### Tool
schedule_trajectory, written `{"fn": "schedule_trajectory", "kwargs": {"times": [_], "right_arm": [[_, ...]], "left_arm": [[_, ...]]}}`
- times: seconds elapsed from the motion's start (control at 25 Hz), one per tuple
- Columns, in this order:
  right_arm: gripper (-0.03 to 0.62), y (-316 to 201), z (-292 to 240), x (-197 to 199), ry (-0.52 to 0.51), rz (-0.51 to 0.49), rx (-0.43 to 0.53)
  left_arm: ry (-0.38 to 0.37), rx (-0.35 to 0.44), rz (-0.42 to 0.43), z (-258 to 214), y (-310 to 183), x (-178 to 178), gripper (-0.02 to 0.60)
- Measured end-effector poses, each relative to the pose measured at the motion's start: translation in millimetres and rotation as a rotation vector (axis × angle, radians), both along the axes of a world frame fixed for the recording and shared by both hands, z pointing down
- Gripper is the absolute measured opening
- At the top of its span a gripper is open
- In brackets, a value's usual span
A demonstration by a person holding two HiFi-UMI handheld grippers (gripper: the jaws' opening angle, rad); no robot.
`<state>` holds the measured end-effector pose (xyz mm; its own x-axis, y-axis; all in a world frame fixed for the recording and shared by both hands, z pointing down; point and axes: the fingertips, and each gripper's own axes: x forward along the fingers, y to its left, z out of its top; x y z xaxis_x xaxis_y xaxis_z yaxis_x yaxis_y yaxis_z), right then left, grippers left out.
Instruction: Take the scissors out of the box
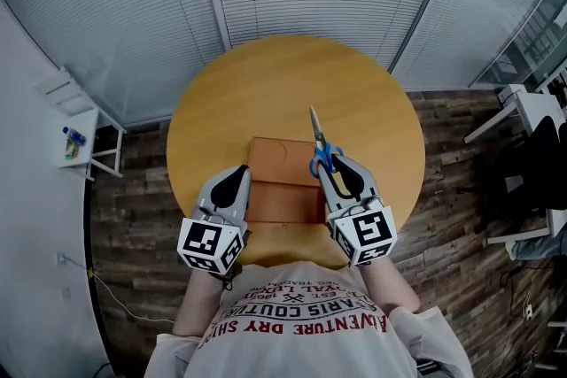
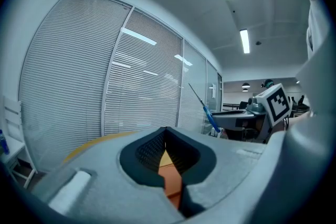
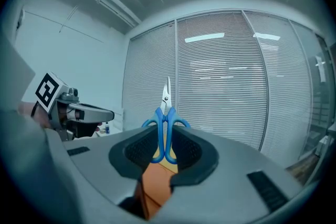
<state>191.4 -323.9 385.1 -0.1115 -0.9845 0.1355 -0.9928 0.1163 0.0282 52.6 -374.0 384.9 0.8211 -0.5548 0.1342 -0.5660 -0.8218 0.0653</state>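
Observation:
The scissors (image 1: 319, 146) have blue handles and silver blades that point away from me, over the round wooden table (image 1: 266, 84). My right gripper (image 1: 333, 171) is shut on their handles; in the right gripper view the scissors (image 3: 166, 122) stand upright between the pads, above the orange box (image 3: 151, 186). The flat orange box (image 1: 283, 190) lies at the table's near edge, between both grippers. My left gripper (image 1: 237, 181) rests at the box's left edge, jaws a narrow slit apart, nothing between them. Through that slit the left gripper view shows the box (image 2: 173, 182); the scissors (image 2: 209, 113) are off to the right.
Glass walls with closed blinds curve behind the table. A white shelf (image 1: 78, 137) holding a small bottle stands at the left. White desks and a dark chair (image 1: 527, 146) are at the right. The floor is dark wood planks.

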Motion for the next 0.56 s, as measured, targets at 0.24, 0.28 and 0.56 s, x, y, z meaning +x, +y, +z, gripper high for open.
{"fn": "schedule_trajectory", "kwargs": {"times": [0.24,0.28,0.56], "right_arm": [[0.092,1.0,2.8,1.5,0.027,0.007,-0.007],[0.092,0.5,3.3,1.4,0.031,0.008,-0.008],[0.092,-2.7,5.5,0.7,0.035,0.013,-0.026]], "left_arm": [[-0.007,0.002,0.005,0.3,5.4,2.1,0.011],[-0.008,0.0,0.007,1.0,5.7,2.3,0.009],[-0.001,-0.023,0.005,4.3,4.3,-1.8,0.011]]}}
